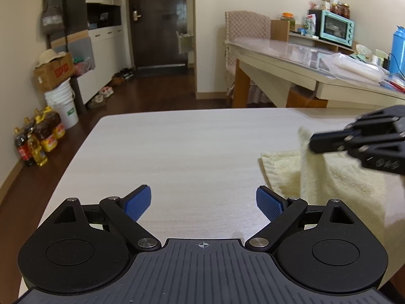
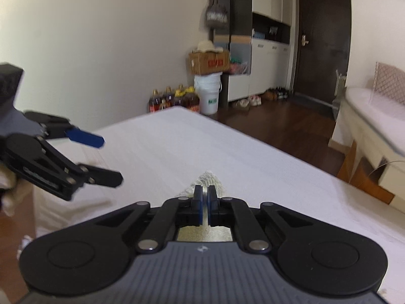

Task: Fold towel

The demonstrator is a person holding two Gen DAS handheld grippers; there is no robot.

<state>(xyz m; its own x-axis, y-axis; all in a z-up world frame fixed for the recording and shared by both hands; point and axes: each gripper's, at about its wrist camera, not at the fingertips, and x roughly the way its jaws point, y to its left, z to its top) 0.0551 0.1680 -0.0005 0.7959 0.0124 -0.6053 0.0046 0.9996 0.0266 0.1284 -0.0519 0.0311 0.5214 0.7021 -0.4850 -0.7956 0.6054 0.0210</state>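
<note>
A pale yellow towel (image 1: pixel 336 179) lies on the white table (image 1: pixel 192 147) at the right in the left wrist view. My right gripper (image 1: pixel 312 143) is shut on a corner of the towel and lifts it off the table. In the right wrist view that corner (image 2: pixel 208 179) sticks out between the closed fingers of my right gripper (image 2: pixel 205 195). My left gripper (image 1: pixel 203 200) is open and empty above bare table, just left of the towel. It also shows in the right wrist view (image 2: pixel 110 158), open, at the left.
A second table (image 1: pixel 316 63) with a teal oven (image 1: pixel 335 26), bags and a blue bottle stands beyond at the right. Oil bottles (image 1: pixel 38 139), a white bucket (image 1: pixel 64 106) and a cardboard box (image 1: pixel 54 72) stand on the floor at the left. A dark door (image 1: pixel 158 20) is far back.
</note>
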